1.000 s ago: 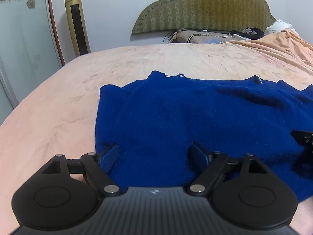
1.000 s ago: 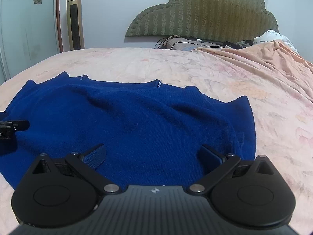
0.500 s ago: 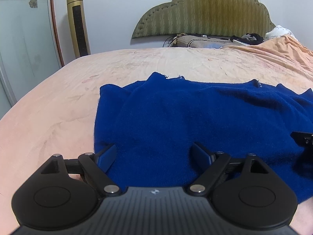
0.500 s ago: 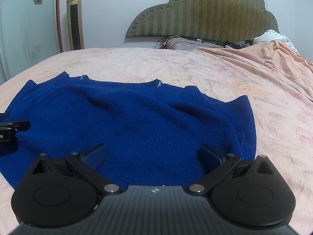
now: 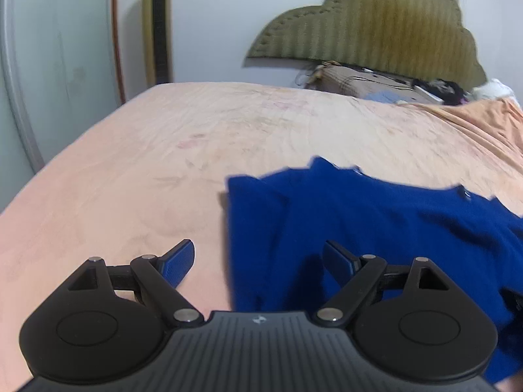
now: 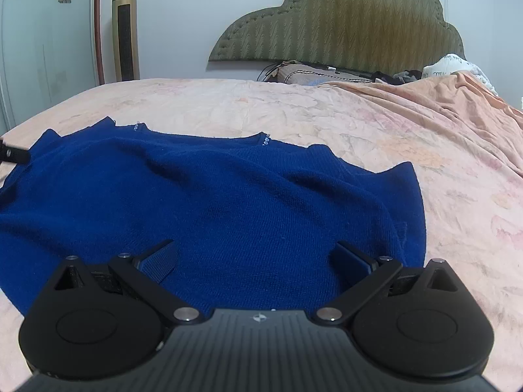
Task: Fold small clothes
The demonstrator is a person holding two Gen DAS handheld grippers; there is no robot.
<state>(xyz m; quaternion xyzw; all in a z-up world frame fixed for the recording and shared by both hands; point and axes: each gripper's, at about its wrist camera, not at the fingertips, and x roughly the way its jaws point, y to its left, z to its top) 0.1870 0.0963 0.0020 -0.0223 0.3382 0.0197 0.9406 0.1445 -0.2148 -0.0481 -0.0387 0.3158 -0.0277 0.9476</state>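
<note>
- I am holding my left gripper (image 5: pixel 258 256) with its jaws spread wide and nothing between the pads; one finger is hanging over bare bedspread (image 5: pixel 137 170) and the other over the blue sweater (image 5: pixel 376 222), right at the garment's left edge.
- I am holding my right gripper (image 6: pixel 256 256) just as wide, empty too, with both fingers hovering above the sweater's (image 6: pixel 209 202) near hem; whether the tips are brushing the knit I cannot tell.
- The sweater is lying spread out on the bed, neckline toward the headboard (image 6: pixel 340 23), hem toward the foot edge where I am standing, and closer to the bed's left side than to the rumpled right side.
- I am judging the folding as barely begun: the body is lying open and flat, though the edges near the shoulders look doubled, so the sleeves may already be tucked in; I cannot be sure.
- What I am reading as left: taking hold of an edge, bringing it over, and squaring the bundle.
- The left view is showing me the garment's left border and the bare bedspread beside it, but it is blurred and cutting off the right half.
- The right view is showing the whole neckline, the sweater's right edge and the ripples across the chest; at its left rim a dark piece, probably my other gripper, is peeking in.
</note>
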